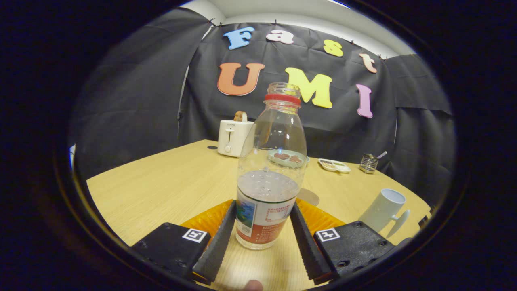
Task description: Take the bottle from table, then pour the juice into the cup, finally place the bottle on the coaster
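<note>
the wooden table point(161, 186) is taking up most of the booth floor in front of me, and the gripper point(262, 226) is sitting low over its near edge with both fingers pressing in on the lower sides of the clear bottle point(270, 173). the bottle is standing upright between them, uncapped, a red ring round its neck and liquid filling roughly its lower half. an orange coaster point(206, 220) is lying flat under and just behind the fingers. a white toaster point(233, 137) is sitting far back with a slice sticking out. the white cup point(383, 210) is standing off to the right, handle facing outward. beyond the bottle a small plate point(334, 165) and a metal holder point(368, 163) are resting near the far edge.
</note>
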{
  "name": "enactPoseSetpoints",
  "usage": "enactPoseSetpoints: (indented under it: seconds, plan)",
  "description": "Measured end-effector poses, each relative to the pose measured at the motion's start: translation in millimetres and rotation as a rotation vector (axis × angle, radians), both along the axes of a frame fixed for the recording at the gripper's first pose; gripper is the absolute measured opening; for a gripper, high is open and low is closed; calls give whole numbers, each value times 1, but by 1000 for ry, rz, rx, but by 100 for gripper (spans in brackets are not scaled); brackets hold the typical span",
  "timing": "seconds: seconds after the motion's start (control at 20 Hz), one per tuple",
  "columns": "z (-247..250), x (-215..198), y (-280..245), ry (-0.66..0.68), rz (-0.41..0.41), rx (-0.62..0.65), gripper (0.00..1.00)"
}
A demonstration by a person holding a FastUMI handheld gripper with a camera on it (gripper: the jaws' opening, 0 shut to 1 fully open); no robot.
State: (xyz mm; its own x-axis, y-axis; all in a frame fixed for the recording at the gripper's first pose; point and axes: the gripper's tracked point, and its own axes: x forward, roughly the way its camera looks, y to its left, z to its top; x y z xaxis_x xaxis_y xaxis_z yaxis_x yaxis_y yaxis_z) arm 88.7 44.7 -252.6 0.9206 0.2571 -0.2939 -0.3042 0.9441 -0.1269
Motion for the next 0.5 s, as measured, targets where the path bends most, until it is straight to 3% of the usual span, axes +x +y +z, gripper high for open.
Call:
enactPoseSetpoints:
  seconds: [0.2, 0.5]
  plan:
    - [21, -5, -13, 7, -6, 44, 79]
    - [55, -4, -43, 101, -18, 361, 77]
